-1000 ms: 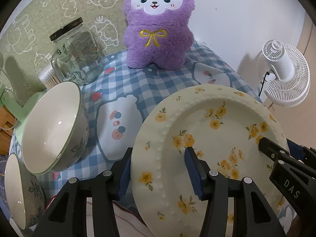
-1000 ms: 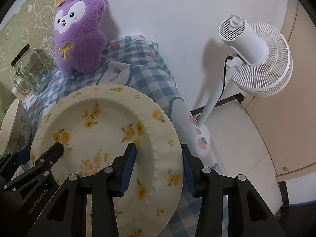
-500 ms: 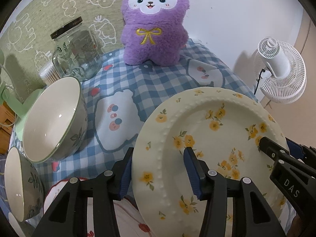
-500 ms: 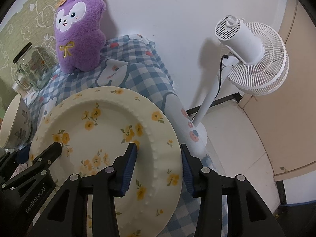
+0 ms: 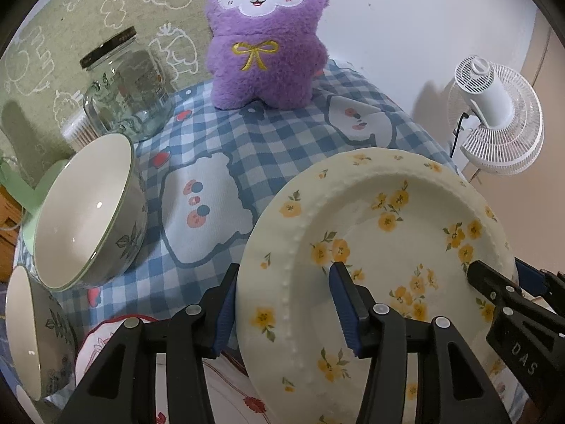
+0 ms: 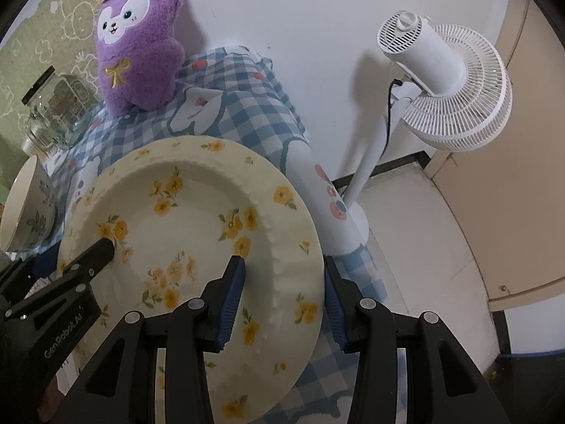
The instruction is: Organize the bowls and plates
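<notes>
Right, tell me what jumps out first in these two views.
The cream plate with yellow flowers fills the foreground, tilted and pinched at opposite rims by the left gripper and the right gripper. Behind it the purple plush toy sits at the far edge of the blue checked tablecloth. Two white bowls lean at the left, and a white fan stands off to the right.

Cream yellow-flowered plate tilted above checked cloth, two bowls left.
</notes>
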A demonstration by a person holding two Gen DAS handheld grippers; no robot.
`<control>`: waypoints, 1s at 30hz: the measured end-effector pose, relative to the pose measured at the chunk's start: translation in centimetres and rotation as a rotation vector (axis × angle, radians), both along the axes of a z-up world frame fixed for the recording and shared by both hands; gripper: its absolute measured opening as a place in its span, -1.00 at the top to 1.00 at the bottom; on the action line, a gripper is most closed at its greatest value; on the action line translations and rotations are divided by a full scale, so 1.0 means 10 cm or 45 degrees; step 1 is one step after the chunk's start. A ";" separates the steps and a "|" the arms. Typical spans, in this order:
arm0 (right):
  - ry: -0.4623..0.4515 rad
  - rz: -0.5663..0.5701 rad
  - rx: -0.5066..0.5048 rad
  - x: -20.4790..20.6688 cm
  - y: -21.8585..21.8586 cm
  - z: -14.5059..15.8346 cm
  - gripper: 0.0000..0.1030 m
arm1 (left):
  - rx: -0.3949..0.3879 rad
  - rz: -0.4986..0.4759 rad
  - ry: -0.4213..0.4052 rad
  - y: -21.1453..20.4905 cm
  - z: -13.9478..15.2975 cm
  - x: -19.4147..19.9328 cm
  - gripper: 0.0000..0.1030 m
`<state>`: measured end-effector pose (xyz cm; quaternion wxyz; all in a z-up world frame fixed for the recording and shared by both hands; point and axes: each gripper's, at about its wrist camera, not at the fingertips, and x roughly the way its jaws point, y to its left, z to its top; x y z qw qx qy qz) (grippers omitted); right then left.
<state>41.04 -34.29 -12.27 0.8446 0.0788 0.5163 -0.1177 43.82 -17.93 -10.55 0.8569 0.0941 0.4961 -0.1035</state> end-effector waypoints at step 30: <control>-0.005 0.006 0.028 0.05 -0.04 0.17 0.06 | 0.021 -0.044 -0.014 -0.05 0.19 -0.05 -0.05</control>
